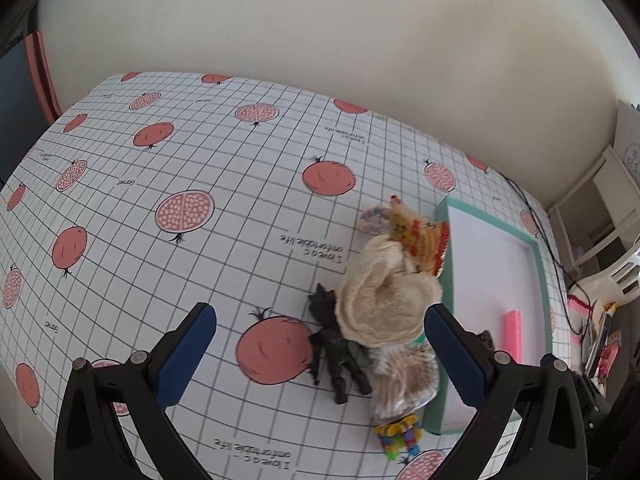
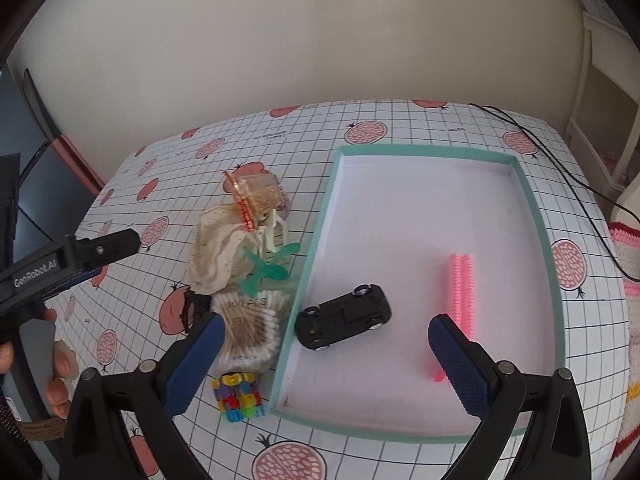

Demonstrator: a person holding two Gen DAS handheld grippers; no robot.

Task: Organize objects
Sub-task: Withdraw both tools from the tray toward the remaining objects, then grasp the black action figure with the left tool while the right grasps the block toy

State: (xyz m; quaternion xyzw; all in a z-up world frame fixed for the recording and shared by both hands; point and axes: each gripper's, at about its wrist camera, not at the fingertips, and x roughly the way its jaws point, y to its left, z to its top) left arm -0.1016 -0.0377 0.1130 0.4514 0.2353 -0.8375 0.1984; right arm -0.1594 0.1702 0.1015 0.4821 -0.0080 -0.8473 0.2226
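A pile lies on the tablecloth left of a teal-rimmed white tray. It holds a beige cloth, a black crumpled item, a bag of cotton swabs, a green plastic piece, a snack packet and a colourful block toy. Inside the tray lie a black toy car and a pink ridged item. My left gripper hovers open over the pile. My right gripper is open above the car.
The table is covered with a grid cloth printed with pomegranates and stands against a cream wall. A black cable runs over its far right corner. White furniture and a striped crochet cloth stand off the right edge. A hand holds the left gripper.
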